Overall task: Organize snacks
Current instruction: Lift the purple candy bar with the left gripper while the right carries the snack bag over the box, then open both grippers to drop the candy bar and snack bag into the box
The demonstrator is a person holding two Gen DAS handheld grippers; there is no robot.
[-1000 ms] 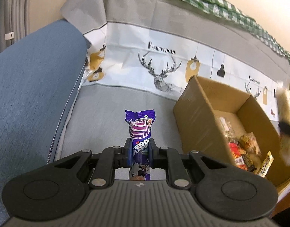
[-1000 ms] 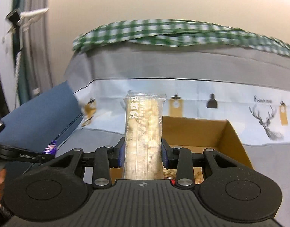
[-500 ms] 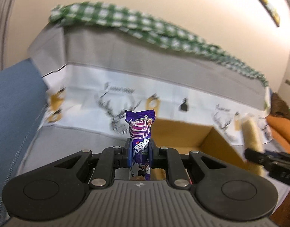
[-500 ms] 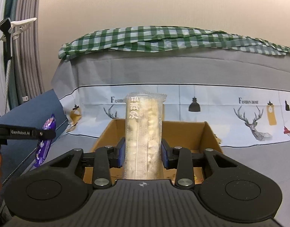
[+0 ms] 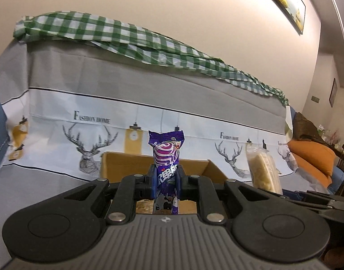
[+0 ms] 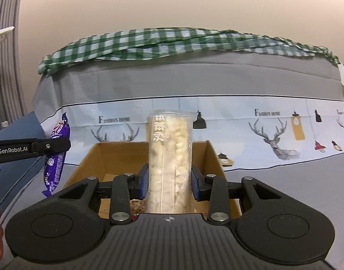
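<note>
Both claws swung toward cardboard box (image 6: 100, 157) since earlier. Left claw (image 5: 166, 181) pinches purple snack (image 5: 166, 155) upright; right claw (image 6: 169, 180) pinches clear puffed-snack pack (image 6: 170, 157), both tilted slightly down over box.

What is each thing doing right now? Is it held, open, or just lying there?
Purple snack packet: held upright, pinched by the left hand-held gripper.
Clear snack bar packet: sealed, held upright by the right hand-held gripper.
Cardboard box: open on top, resting on the grey cover, some snacks inside.
Green checked cloth: crumpled, draped along the top of the sofa back.
</note>
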